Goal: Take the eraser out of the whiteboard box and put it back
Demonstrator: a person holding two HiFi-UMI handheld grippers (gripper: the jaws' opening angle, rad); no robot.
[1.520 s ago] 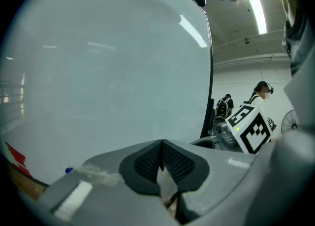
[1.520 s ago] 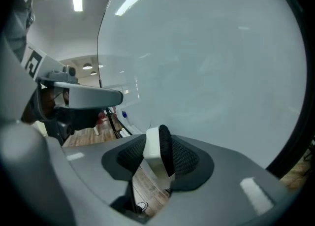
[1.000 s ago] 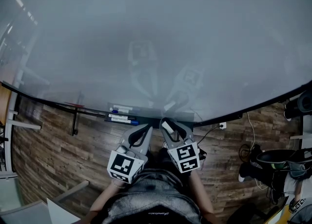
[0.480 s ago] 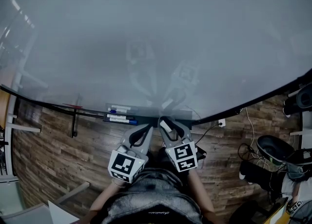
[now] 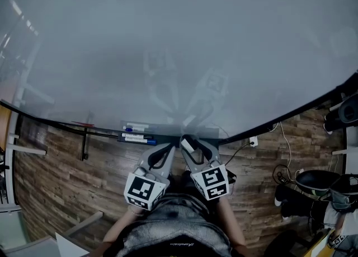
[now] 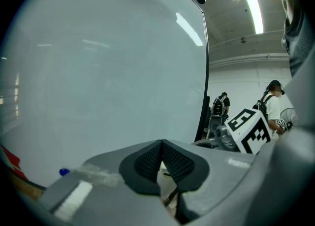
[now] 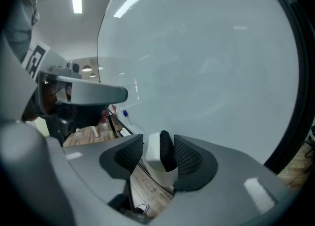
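A white eraser with black felt stands between the jaws of my right gripper, low against the whiteboard. These jaws are opening: a gap shows between the left pad and the eraser. Under the eraser curves the pale wall of the whiteboard box. In the head view the eraser lies at the right gripper, by the board's lower edge. My left gripper hovers just to its left. Its pads meet at the tip with nothing between them.
Several markers lie in the tray left of the grippers; one blue cap shows. A wall socket with cables and dark gear sit on the wooden floor at the right. People stand beyond the board's edge.
The right gripper's jaws stand a little wider around the eraser. Both hands have stayed where they were.
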